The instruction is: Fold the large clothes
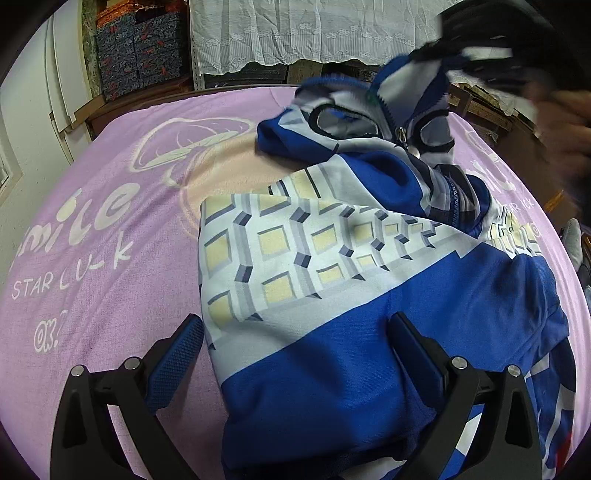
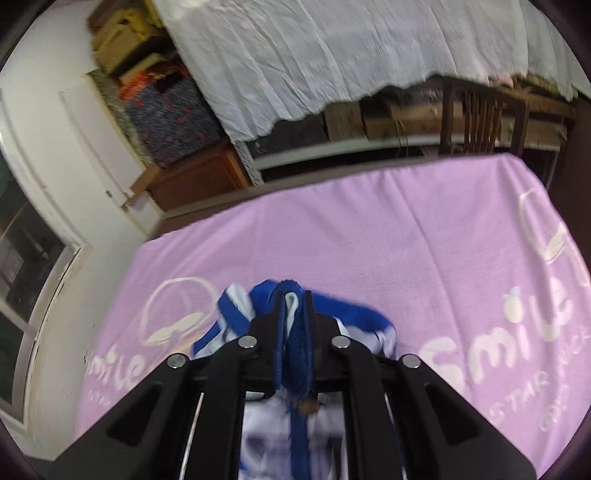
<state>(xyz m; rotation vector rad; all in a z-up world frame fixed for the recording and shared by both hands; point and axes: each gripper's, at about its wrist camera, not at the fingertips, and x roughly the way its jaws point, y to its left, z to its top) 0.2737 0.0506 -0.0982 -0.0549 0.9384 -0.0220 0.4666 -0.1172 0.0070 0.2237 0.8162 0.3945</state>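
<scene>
A large blue and white jacket [image 1: 332, 258] with a block pattern of yellow squares lies partly folded on a pink blanket [image 1: 110, 240]. My left gripper [image 1: 295, 332] is open just above the jacket's near blue part, one finger over the blanket and one over the cloth. My right gripper [image 2: 293, 299] is shut on a blue and white edge of the jacket [image 2: 291, 332] and holds it up above the blanket [image 2: 369, 240]. In the left wrist view the right gripper [image 1: 476, 59] shows blurred at the top right, lifting the collar end.
The blanket covers a table and bears white "Smile" lettering [image 1: 103, 210]. Behind it hang a white lace cloth [image 1: 314, 33] and patterned boxes [image 1: 140, 48]. A wooden chair [image 2: 480, 118] stands at the far right edge. A white wall and door [image 2: 55, 166] lie on the left.
</scene>
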